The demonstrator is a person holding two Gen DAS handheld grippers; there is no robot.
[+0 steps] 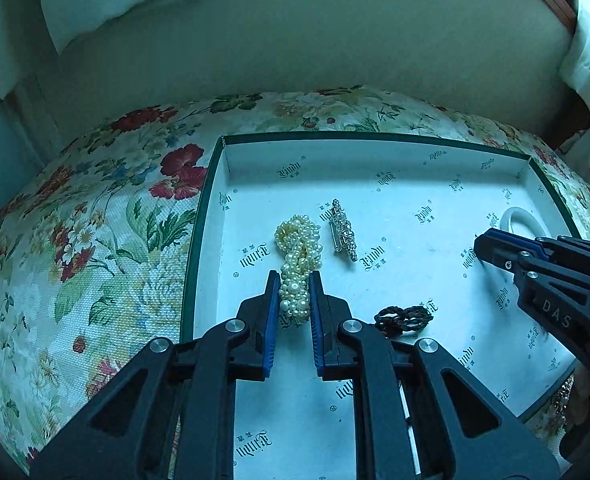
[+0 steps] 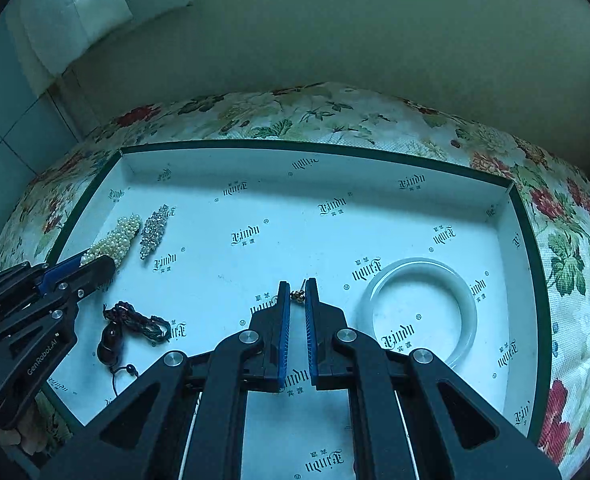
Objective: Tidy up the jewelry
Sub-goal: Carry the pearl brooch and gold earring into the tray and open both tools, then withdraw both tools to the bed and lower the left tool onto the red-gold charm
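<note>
my left claw (image 1: 294,278) is clamped on the pearl piece (image 1: 299,256) in the box (image 1: 199,240), right claw (image 2: 297,286) pinching a tiny gold trinket (image 2: 296,295)

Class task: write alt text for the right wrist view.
The right hand-held gripper pinches a small gold trinket over a white box. A pale bangle lies right; pearl piece held by the left hand-held gripper.
</note>
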